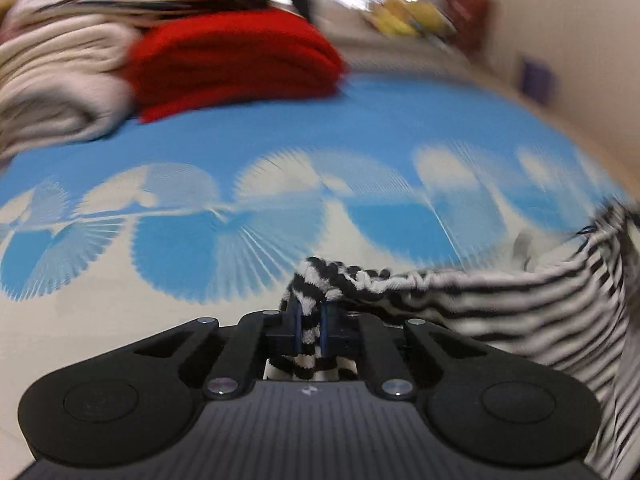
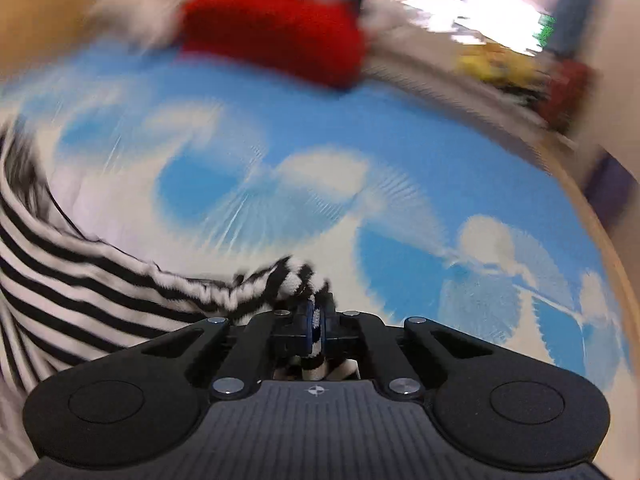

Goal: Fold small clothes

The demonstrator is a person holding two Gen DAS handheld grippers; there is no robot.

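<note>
A black-and-white striped garment (image 1: 520,300) hangs stretched between my two grippers above a blue and white patterned cloth (image 1: 360,120). My left gripper (image 1: 311,320) is shut on one bunched corner of it, and the fabric trails off to the right in the left wrist view. In the right wrist view my right gripper (image 2: 316,320) is shut on another corner of the striped garment (image 2: 80,272), whose body sags away to the left. Both views are blurred by motion.
A folded red garment (image 1: 232,64) and a cream knit pile (image 1: 52,92) lie at the far left of the patterned cloth, with other folded clothes on top. The red garment (image 2: 276,36) shows at the back in the right wrist view. Yellow and red items (image 2: 520,68) sit beyond.
</note>
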